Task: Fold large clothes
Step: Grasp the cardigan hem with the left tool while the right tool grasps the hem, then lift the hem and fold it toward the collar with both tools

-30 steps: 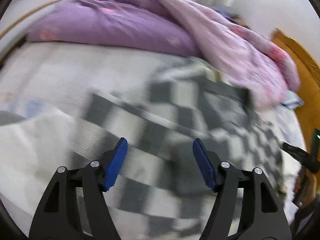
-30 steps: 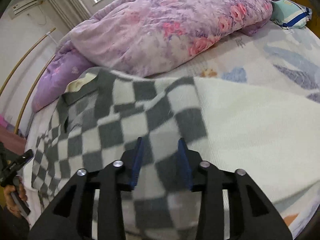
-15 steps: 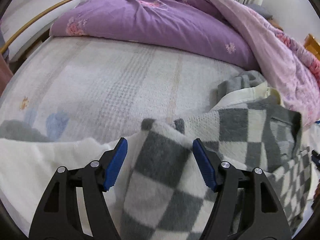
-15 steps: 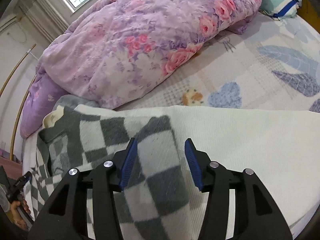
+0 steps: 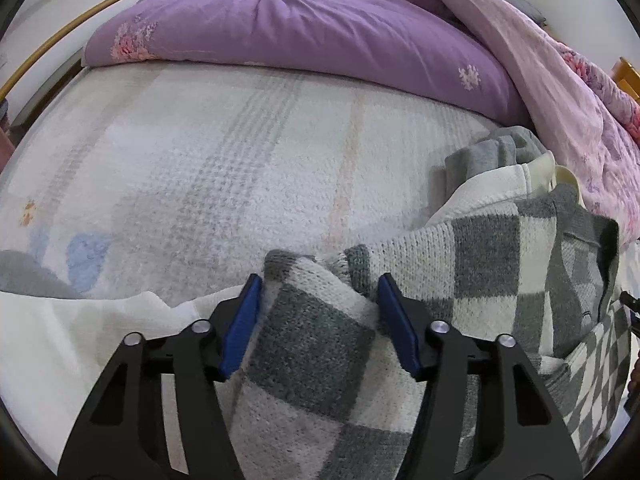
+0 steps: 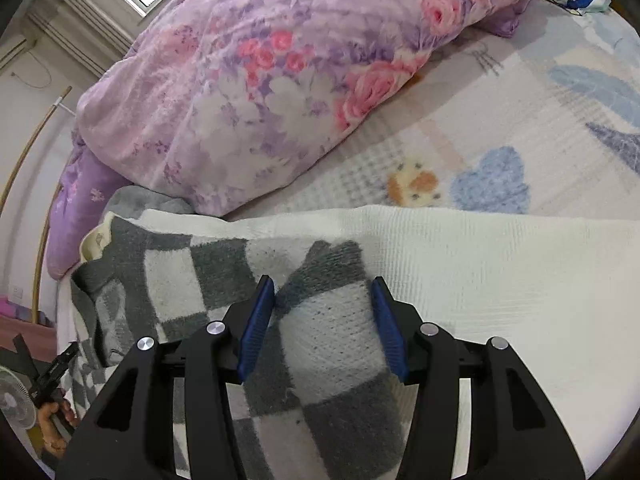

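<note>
A grey-and-white checkered knit garment (image 5: 500,248) lies on the bed, partly over a white cloth (image 5: 80,332). My left gripper (image 5: 320,280) points down at a bunched checkered fold; its jaws are closing and both blue pads touch the fold's sides. In the right wrist view the same garment (image 6: 192,272) overlaps the white cloth (image 6: 500,272). My right gripper (image 6: 323,280) straddles another checkered end that lies flat on that cloth, with its pads beside the fabric and not squeezing it.
A purple quilt (image 5: 300,20) and a floral pink quilt (image 6: 300,60) are heaped along the far side. A grey cloth (image 5: 492,152) lies by the garment's collar. Patterned sheet (image 5: 220,160) stretches to the left. A hand with a black tool (image 6: 52,368) and a fan (image 6: 14,404) are past the bed's edge.
Both grippers came down closer to the garment's ends. The left jaws narrowed onto the checkered fold. The right jaws stand wider than a second ago, and the fabric between them has slackened.
</note>
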